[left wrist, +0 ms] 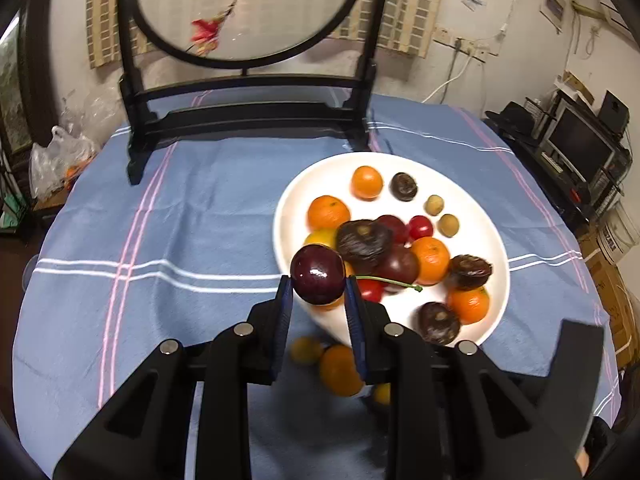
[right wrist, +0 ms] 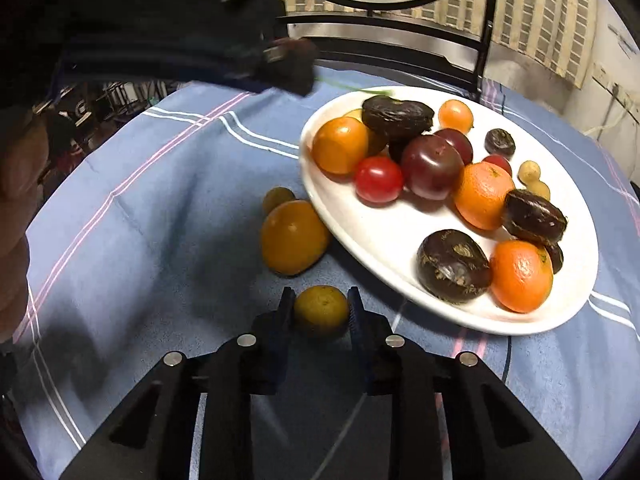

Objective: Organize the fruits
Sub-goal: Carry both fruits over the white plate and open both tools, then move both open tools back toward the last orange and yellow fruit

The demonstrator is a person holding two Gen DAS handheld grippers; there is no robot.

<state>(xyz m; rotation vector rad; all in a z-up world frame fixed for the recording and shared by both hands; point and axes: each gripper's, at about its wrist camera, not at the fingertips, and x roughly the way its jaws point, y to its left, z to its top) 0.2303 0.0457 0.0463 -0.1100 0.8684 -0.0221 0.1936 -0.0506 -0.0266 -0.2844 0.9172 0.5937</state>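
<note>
A white oval plate on the blue cloth holds several oranges, dark water chestnuts, red tomatoes and small tan fruits. My left gripper is shut on a dark red cherry with a green stem, held above the plate's near-left rim. My right gripper has its fingers on either side of a small yellow-green citrus on the cloth in front of the plate. An orange and a small yellow fruit lie beside the plate's edge. The left gripper shows blurred at the top left of the right wrist view.
A black wooden stand with a round painted screen stands at the table's far side. A plastic bag lies at the far left. A monitor and boxes sit off the table to the right.
</note>
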